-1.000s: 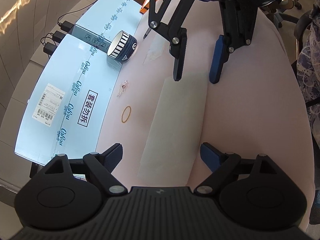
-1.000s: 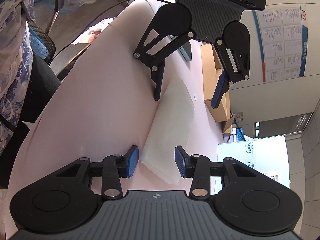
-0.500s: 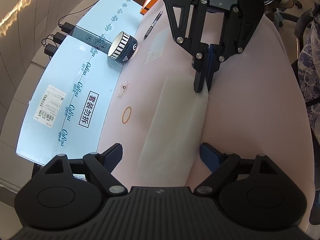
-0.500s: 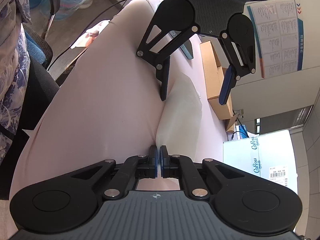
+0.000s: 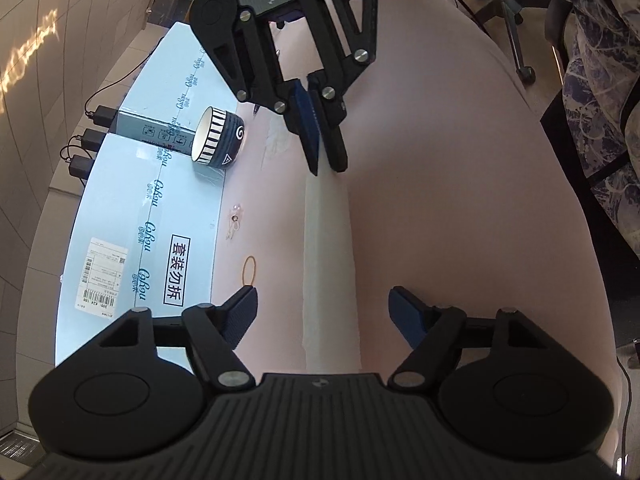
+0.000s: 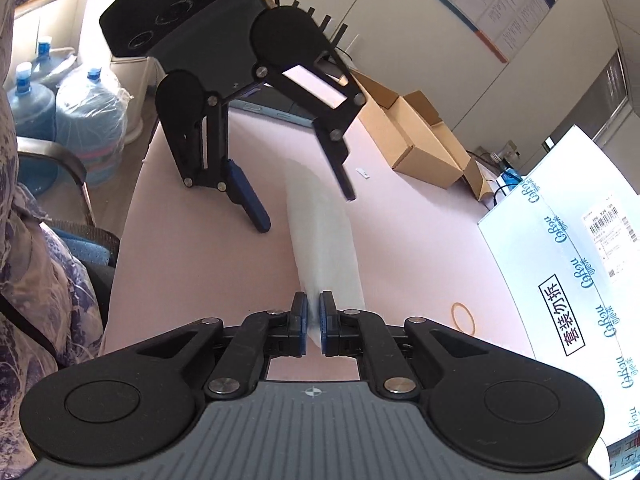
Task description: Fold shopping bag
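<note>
Bag (image 5: 330, 264) lies as a long narrow strip on the pink table (image 5: 460, 208), running from 6 to 12 o'clock in my left view. My right gripper (image 6: 313, 322) pinches its far end with jaws pressed together. My left gripper (image 5: 322, 316) straddles the near end, jaws closing, pads not yet touching it.

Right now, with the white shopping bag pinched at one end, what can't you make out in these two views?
- Near end of the folded white plastic shopping bag: left wrist view, hidden under the left gripper body; its jaws are closing around the bag.
- Bag end in the right gripper: right wrist view, covered by its fingers.
- Small print on the white shipping label: too small.
- Tiny clear item on the pink table: too small to identify.
</note>
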A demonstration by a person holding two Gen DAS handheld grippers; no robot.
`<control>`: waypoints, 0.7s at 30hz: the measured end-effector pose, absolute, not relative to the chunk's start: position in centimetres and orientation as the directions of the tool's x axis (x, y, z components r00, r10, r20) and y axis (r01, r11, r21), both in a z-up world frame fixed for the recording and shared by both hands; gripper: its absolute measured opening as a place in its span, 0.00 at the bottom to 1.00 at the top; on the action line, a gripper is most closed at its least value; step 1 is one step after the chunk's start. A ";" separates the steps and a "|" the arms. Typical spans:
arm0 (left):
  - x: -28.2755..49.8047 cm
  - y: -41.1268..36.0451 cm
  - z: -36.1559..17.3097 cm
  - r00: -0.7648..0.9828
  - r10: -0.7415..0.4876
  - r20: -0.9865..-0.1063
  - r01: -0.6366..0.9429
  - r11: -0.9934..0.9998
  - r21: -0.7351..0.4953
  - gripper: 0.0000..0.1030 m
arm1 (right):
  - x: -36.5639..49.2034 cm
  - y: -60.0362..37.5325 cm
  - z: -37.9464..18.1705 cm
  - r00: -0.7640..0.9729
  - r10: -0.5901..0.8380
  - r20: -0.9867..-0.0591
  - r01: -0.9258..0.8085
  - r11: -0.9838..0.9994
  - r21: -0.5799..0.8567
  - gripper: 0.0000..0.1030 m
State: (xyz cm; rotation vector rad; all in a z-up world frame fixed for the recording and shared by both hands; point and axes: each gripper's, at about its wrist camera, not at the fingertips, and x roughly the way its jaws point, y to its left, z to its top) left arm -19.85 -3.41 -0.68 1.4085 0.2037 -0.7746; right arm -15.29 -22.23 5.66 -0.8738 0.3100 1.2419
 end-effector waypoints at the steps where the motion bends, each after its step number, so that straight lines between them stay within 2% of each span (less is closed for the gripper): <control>1: -19.6 -3.6 -0.8 0.739 -0.354 -0.573 0.596 -0.053 0.801 0.42 | -15.2 -22.4 5.7 0.330 0.693 -0.641 -0.914 0.064 -0.400 0.05; 2: -19.3 -3.7 -0.9 0.734 -0.345 -0.584 0.603 -0.064 0.795 0.37 | -15.1 -22.6 5.8 0.324 0.697 -0.640 -0.918 0.067 -0.392 0.05; 5: -17.9 -3.9 -0.9 0.732 -0.312 -0.605 0.625 -0.043 0.779 0.36 | -15.1 -23.0 5.9 0.304 0.705 -0.641 -0.926 0.060 -0.373 0.05; 7: -17.5 -3.9 -0.6 0.713 -0.311 -0.629 0.652 -0.036 0.757 0.29 | -14.9 -23.1 5.9 0.293 0.708 -0.643 -0.932 0.064 -0.356 0.05; 8: -17.3 -4.0 -0.3 0.695 -0.307 -0.650 0.675 -0.035 0.737 0.22 | -14.6 -23.2 5.9 0.283 0.711 -0.644 -0.940 0.071 -0.335 0.05; 10: -17.0 -4.1 0.0 0.670 -0.295 -0.682 0.708 -0.022 0.706 0.22 | -13.7 -23.5 6.0 0.252 0.719 -0.648 -0.958 0.089 -0.274 0.05; 15: -14.9 -3.9 1.4 0.558 -0.271 -0.784 0.828 0.110 0.550 0.15 | -11.6 -24.1 5.7 0.161 0.747 -0.645 -0.987 0.133 -0.093 0.05; 21: -11.1 -3.2 2.7 0.383 -0.292 -0.877 0.912 0.271 0.308 0.15 | -7.8 -25.0 4.9 0.093 0.790 -0.606 -0.957 0.240 0.165 0.05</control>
